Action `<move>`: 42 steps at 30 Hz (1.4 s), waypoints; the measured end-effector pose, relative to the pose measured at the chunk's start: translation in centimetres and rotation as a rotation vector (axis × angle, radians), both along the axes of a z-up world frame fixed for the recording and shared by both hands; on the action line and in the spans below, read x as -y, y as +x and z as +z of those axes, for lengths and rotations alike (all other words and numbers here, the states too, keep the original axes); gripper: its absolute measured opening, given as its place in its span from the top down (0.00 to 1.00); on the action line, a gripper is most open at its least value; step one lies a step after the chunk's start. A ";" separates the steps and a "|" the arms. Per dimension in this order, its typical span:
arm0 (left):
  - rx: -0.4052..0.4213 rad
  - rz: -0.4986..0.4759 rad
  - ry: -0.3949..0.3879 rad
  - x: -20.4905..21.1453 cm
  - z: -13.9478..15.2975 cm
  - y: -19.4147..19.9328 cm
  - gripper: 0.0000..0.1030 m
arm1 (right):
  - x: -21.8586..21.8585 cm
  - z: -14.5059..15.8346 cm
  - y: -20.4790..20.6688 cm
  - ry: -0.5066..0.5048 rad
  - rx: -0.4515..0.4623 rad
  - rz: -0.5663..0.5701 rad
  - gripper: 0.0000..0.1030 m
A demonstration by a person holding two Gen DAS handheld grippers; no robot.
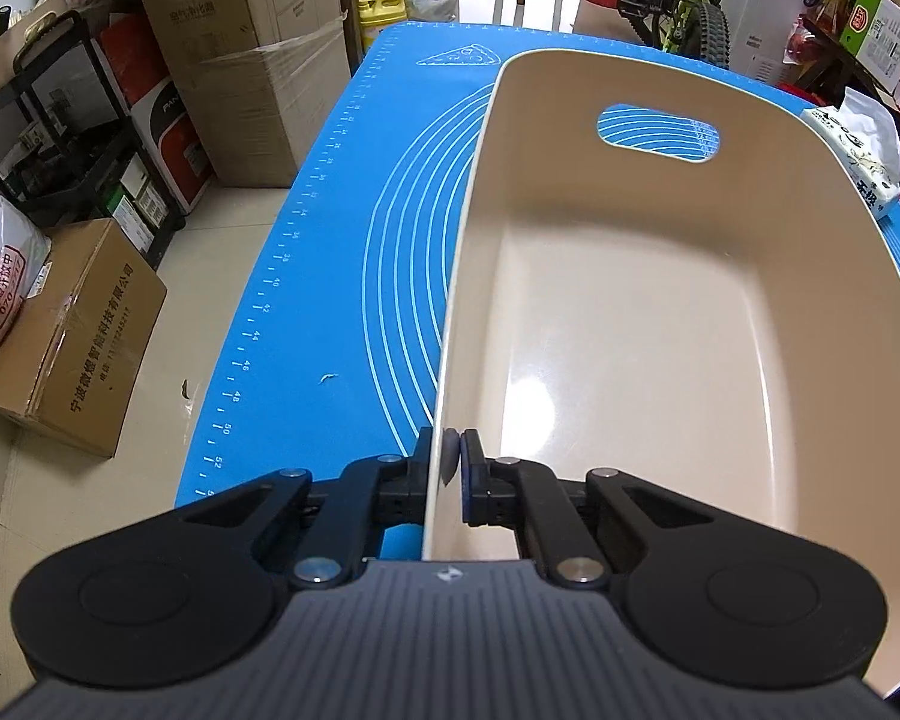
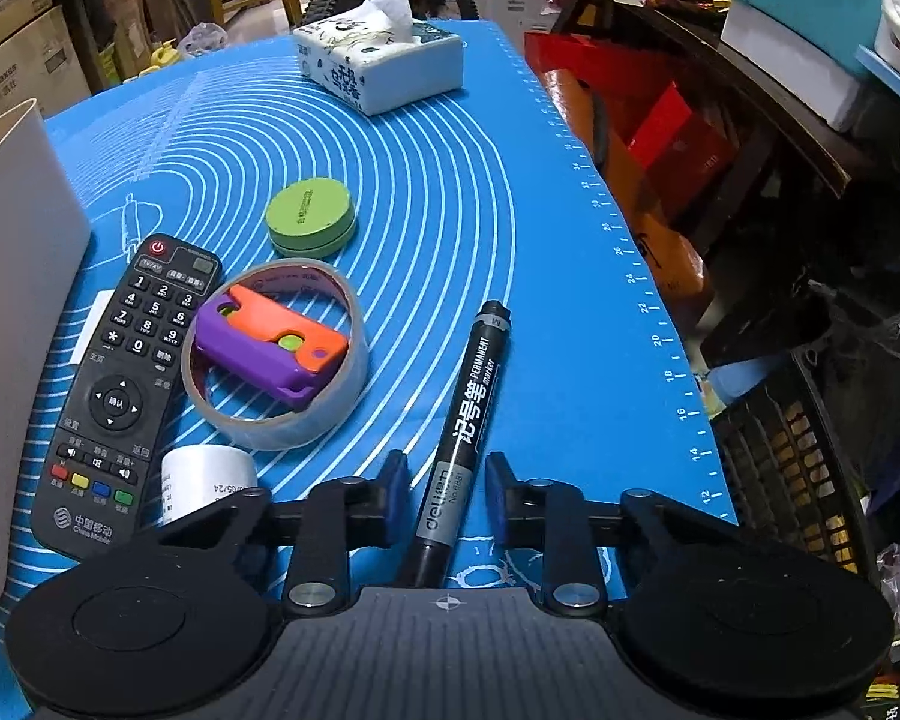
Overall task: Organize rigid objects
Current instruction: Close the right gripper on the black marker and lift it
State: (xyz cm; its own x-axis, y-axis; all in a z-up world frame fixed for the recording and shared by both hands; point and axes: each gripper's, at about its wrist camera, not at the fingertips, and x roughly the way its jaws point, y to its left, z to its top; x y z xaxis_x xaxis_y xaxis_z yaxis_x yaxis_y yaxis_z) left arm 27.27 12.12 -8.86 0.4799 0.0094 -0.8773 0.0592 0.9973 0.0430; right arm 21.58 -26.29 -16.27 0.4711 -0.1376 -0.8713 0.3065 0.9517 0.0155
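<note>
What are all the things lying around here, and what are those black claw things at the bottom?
bin: one, cream, empty, on the mat's left part
mat: one, blue with white lines, covers the table
marker: one, black, between the right gripper's fingers
tape roll: one, clear, flat on the mat, ringing the toy
toy: one, purple and orange, inside the tape roll
remote: one, black, left of the tape roll
round tin: one, green, behind the tape roll
tissue pack: one, white, far end
white roll: one, beside the remote
left gripper: black, shut on the bin's wall
right gripper: black, pads not yet pressing the marker
</note>
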 end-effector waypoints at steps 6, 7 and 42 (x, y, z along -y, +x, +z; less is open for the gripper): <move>-0.004 -0.003 -0.002 0.0 0.0 0.1 0.91 | 1.2 0.0 -0.2 0.057 0.017 -0.058 0.76; -0.007 -0.004 -0.001 0.0 -0.1 0.1 0.91 | 1.3 0.0 -0.2 0.066 0.019 -0.065 0.76; -0.018 0.006 -0.023 -0.3 -0.2 0.0 0.93 | -9.6 13.5 2.6 0.098 0.359 0.147 0.76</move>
State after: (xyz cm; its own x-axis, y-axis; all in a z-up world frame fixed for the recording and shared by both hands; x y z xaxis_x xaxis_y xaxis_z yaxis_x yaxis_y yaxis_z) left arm 27.31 12.40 -9.02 0.4640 -0.0079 -0.8858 0.0542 0.9983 0.0195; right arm 24.21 -16.65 -2.81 0.7563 0.0300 -0.6535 0.1254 0.9738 0.1899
